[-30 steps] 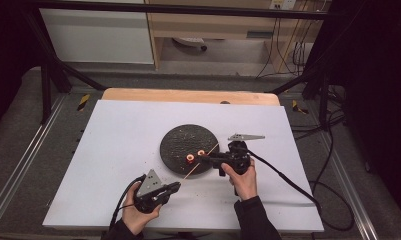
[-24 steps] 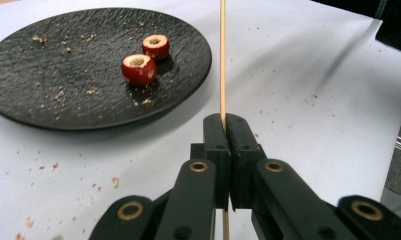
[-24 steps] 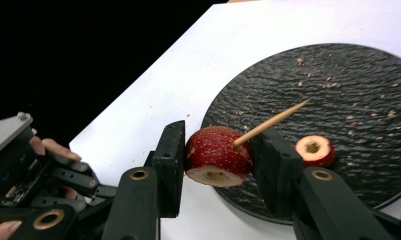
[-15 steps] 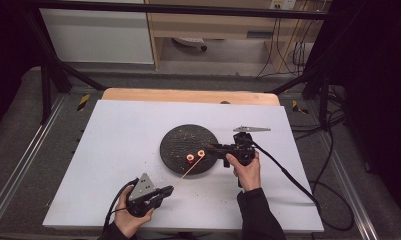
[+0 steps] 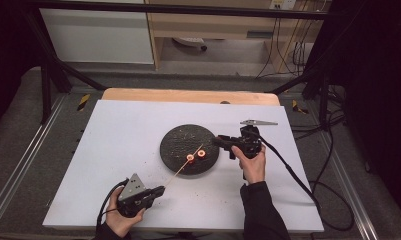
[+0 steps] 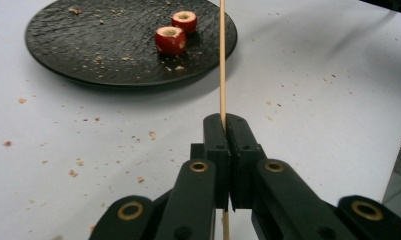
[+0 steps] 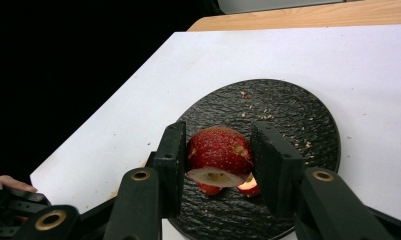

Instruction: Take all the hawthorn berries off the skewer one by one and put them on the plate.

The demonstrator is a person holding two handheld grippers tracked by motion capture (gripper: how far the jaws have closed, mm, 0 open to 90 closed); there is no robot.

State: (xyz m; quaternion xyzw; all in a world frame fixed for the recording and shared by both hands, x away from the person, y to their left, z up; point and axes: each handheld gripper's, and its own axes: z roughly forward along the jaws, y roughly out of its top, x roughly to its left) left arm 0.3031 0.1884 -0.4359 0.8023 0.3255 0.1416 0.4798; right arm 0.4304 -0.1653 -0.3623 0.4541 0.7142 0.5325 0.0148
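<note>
A white table top lies on a wooden board whose far edge shows beyond it, and crumbs are scattered over the white surface. Behind the table stand a white cabinet and a wooden shelf unit, with black cables hanging at its right. Metal rails run along the grey floor on both sides, and strips of yellow-and-black tape lie near the table's far corners.

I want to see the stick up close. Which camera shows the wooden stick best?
The left gripper view: the wooden stick runs straight up from the shut left gripper. The high view shows it thin and faint.
</note>
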